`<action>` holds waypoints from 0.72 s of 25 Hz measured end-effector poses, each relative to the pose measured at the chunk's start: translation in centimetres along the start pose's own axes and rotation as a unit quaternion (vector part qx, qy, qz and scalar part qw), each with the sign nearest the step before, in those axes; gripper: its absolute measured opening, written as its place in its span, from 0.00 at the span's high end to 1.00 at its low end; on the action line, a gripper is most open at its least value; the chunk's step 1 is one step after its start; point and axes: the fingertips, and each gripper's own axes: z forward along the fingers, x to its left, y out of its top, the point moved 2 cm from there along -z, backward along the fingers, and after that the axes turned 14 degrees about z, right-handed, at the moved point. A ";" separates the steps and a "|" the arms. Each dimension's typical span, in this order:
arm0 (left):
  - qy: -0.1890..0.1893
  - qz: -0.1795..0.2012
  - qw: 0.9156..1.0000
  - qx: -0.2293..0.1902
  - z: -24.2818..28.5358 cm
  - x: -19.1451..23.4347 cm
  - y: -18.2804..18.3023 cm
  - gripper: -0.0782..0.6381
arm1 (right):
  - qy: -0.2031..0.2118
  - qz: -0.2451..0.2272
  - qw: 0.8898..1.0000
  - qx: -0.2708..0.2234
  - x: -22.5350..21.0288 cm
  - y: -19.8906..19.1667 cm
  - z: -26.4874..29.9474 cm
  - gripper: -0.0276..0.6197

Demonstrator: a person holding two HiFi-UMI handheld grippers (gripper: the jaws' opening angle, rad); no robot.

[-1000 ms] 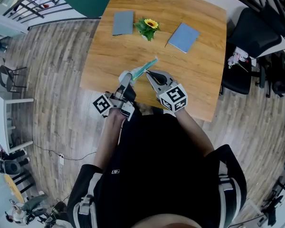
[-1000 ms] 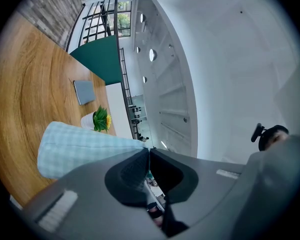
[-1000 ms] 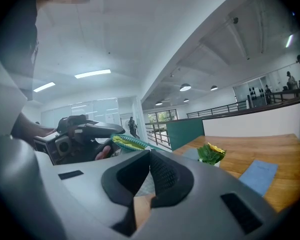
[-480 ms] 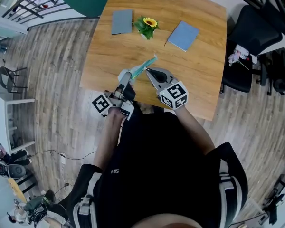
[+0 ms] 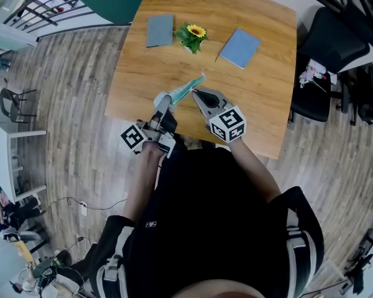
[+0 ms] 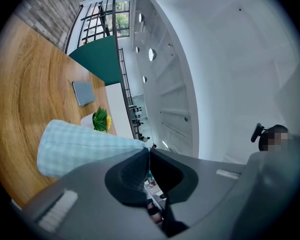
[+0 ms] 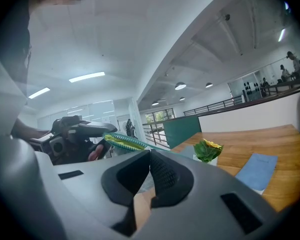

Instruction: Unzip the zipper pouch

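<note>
Head view: zipper pouch (image 5: pixel 189 88) above table (image 5: pixel 264 85) (contents unseen).

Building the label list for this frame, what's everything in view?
table: 1, light wood, centre
pouch: 1, pale teal check, lifted over the table's near side, held between both grippers
grey pad: 1, grey, far left of the table
blue pad: 1, blue, far right of the table
plant: 1, green with a yellow flower, between the pads
chair: 1, black, right of the table
floor: grey-brown planks, around the table
left gripper: 1, grey, shut on the pouch's near end
right gripper: 1, grey, shut at the pouch's zipper edge
</note>
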 end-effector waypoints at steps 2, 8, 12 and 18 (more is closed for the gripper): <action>0.001 -0.001 1.000 0.000 -0.1 0.1 0.0 0.88 | -0.002 0.005 1.000 0.002 -0.2 -0.3 0.1 0.95; 0.001 0.002 1.000 0.001 -0.3 0.1 -0.1 0.88 | -0.007 0.011 1.000 0.006 -0.7 -0.6 0.1 0.95; 0.004 0.001 1.000 -0.002 -0.4 0.1 -0.2 0.88 | -0.014 0.021 1.000 0.006 -1.3 -0.7 0.0 0.95; 0.005 -0.001 1.000 -0.002 -0.5 0.3 -0.3 0.88 | -0.018 0.015 1.000 0.009 -1.6 -1.2 0.2 0.95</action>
